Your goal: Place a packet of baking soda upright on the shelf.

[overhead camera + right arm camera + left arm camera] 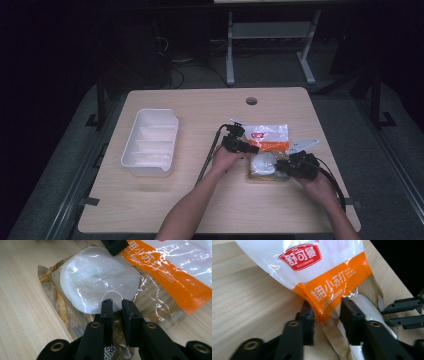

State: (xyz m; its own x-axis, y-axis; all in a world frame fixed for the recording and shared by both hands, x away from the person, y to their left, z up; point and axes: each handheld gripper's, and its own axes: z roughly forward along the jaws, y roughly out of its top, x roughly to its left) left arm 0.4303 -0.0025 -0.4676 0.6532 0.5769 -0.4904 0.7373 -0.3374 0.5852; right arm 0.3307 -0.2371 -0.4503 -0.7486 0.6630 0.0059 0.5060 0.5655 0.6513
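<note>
An orange-and-white sealed bag with red Chinese lettering lies right of the table's middle. In the left gripper view, the bag's orange lower corner sits pinched between the jaws of my left gripper, which reaches in from the bag's left. Just in front lies a clear packet holding a round white mass, partly under the bag. My right gripper is shut on the near film edge of that packet, its jaws almost together. It comes in from the packet's right. The bag overlaps the packet's far side.
A white divided tray stands on the left half of the wooden table. A round cable hole sits near the far edge. Cables trail from both grippers toward the person's forearms. A metal frame stands on the floor beyond the table.
</note>
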